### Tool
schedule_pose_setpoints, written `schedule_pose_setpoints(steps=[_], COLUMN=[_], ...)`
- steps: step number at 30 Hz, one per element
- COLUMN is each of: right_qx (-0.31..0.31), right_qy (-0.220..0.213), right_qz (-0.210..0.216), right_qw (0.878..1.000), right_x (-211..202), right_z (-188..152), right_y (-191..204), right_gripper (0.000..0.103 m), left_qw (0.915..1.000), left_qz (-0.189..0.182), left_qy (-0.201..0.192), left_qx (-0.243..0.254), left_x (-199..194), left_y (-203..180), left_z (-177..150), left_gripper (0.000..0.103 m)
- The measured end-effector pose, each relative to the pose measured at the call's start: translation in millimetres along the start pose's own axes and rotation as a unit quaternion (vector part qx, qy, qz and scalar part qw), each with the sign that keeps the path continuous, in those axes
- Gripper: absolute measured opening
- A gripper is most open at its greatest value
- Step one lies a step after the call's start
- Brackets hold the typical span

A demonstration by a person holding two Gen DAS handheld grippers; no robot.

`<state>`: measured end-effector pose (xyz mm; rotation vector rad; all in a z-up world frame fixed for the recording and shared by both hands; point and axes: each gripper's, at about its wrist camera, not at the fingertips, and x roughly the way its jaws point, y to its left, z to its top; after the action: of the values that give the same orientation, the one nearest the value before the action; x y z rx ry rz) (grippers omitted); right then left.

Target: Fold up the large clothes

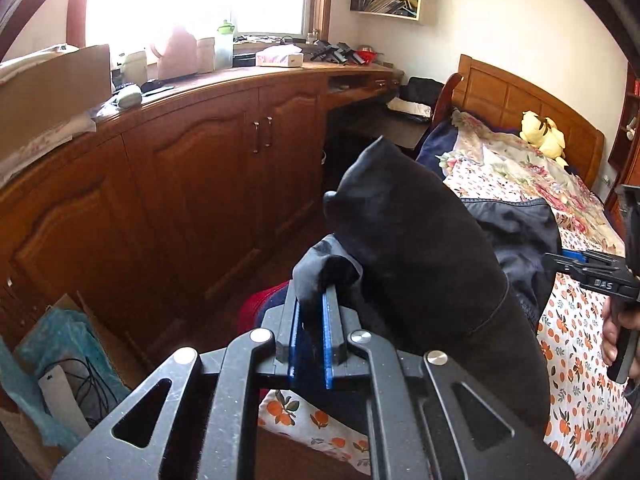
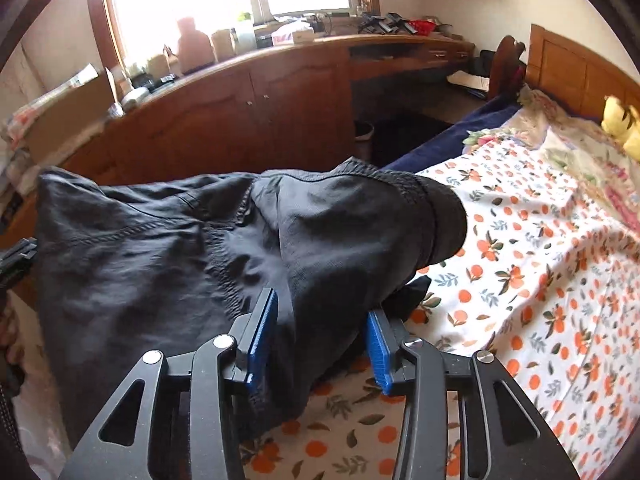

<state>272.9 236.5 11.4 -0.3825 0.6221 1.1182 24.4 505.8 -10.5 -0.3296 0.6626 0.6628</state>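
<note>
Blue-padded left tool point(image 1: 314, 300) pinched a fold of the large dark grey garment point(image 2: 168, 256) at lower centre. Right tool point(image 2: 322, 330) stood half open, cloth loose between its pads. Garment hung over the orange-print bedsheet point(image 2: 520, 280); laying it flat before folding would go best.

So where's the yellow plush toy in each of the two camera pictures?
Left wrist view: yellow plush toy at upper right, on the bed against the wooden headboard.
Right wrist view: yellow plush toy at the far right edge, partly cut off, again by the headboard.
Shared landmark: the orange-print bedsheet.
</note>
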Motion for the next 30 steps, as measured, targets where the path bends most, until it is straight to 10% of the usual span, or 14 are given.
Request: schedule_pose_setpoints(steps=[10, 13, 30], right_qx=[-0.018, -0.027, -0.02], right_qy=[-0.02, -0.03, -0.088], right_qz=[0.017, 0.022, 0.0], right_qw=[0.999, 0.999, 0.996], right_x=[-7, -14, -108], right_z=[-4, -13, -83], right_y=[26, 35, 29], right_gripper=[0.052, 0.053, 0.063], left_qw=[0.9996, 0.9985, 0.9852], left_qz=[-0.005, -0.014, -0.084], left_qy=[-0.029, -0.052, -0.124], left_qx=[0.0, 0.003, 0.083], left_x=[-31, -48, -125], left_y=[10, 8, -85], left_z=[-7, -9, -31], left_gripper=[0.053, 0.083, 0.093])
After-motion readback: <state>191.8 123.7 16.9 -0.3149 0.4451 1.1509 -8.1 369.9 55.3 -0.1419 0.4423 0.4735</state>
